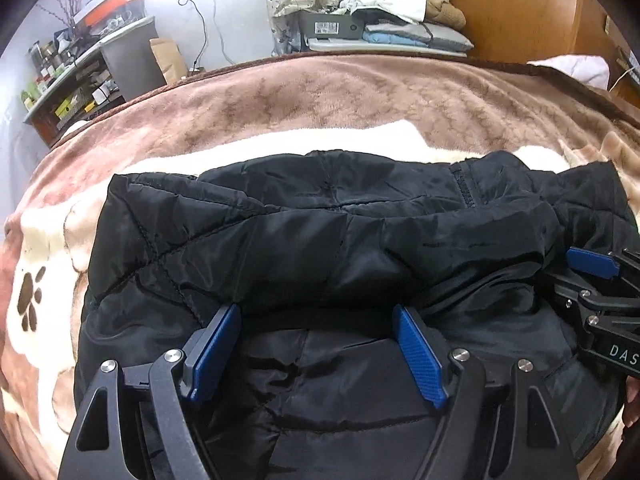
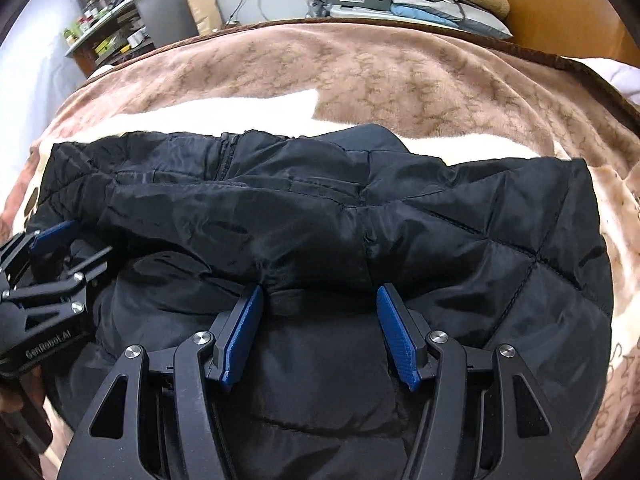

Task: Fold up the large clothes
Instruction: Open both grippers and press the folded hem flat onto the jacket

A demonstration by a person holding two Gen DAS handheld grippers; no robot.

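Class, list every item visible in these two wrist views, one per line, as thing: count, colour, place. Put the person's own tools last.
Quilted jacket: one, black, partly folded, lying on the blanket in front of both grippers.
Zipper: one, black, near the jacket's far edge.
Blanket: one, brown and cream with a paw print, covering the bed.
Shelf unit: one, cluttered with jars and boxes, far left.
Paper bag: one, brown, beside the shelf unit.
Stack of folded clothes: one, blue, grey and white, beyond the bed.
Wooden door: one, brown, far right.
Left gripper: one, black with blue pads, open over the jacket.
Right gripper: one, black with blue pads, open over the jacket.
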